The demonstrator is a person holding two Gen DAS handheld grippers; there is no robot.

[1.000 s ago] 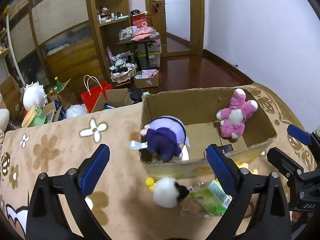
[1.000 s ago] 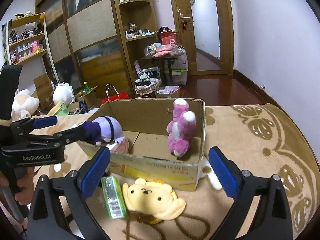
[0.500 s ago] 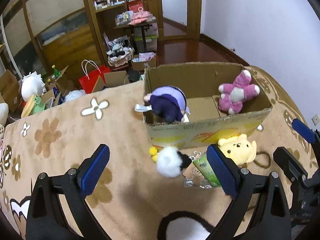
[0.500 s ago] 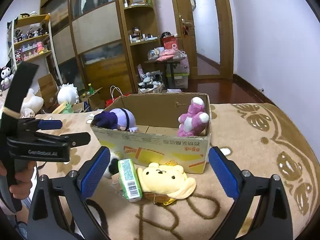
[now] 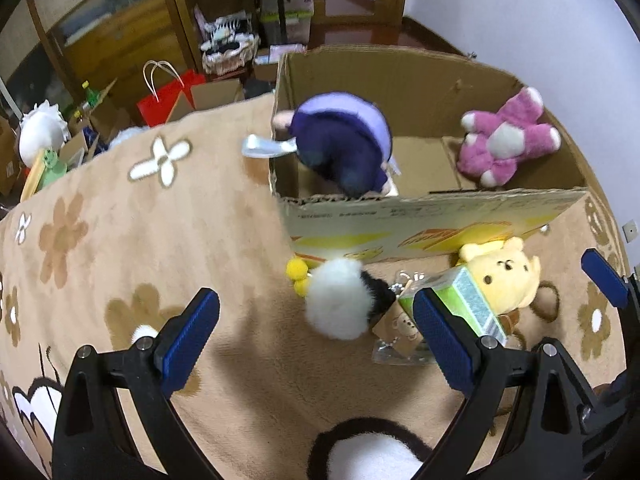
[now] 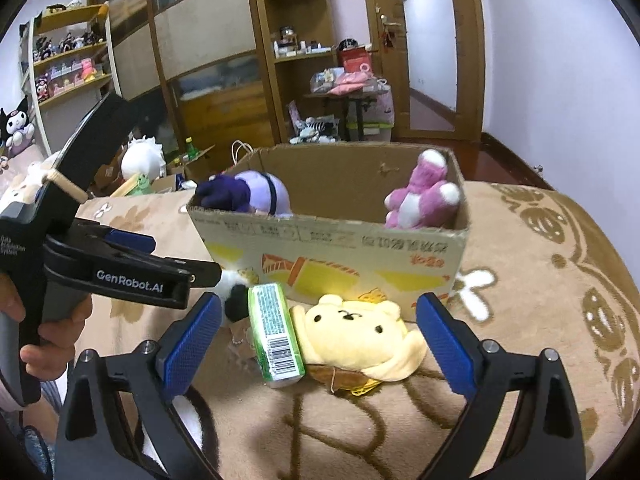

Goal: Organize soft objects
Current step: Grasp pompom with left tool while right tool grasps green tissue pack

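Note:
A cardboard box (image 5: 436,216) (image 6: 340,252) stands on a tan patterned blanket and holds a purple plush (image 5: 344,148) (image 6: 248,196) and a pink plush (image 5: 508,140) (image 6: 420,196). In front of the box lie a white-and-black plush (image 5: 340,304), a green packet (image 5: 468,304) (image 6: 274,332) and a yellow bear plush (image 5: 504,276) (image 6: 356,336). My left gripper (image 5: 316,340) hangs open above the white-and-black plush, with nothing between its pads. My right gripper (image 6: 318,340) has the packet and the yellow bear between its jaws, which are closing; the pads touch neither.
The blanket (image 5: 160,248) covers the surface around the box. Behind it are wooden shelves (image 6: 296,52), a red bag (image 5: 168,96), open cartons, a white plush (image 5: 40,132) and a doorway (image 6: 432,40). A hand (image 6: 44,336) holds the left gripper's handle at the left of the right wrist view.
Both grippers have come down and in toward the items in front of the box. The left one has tipped further downward. The right jaws have narrowed slightly.

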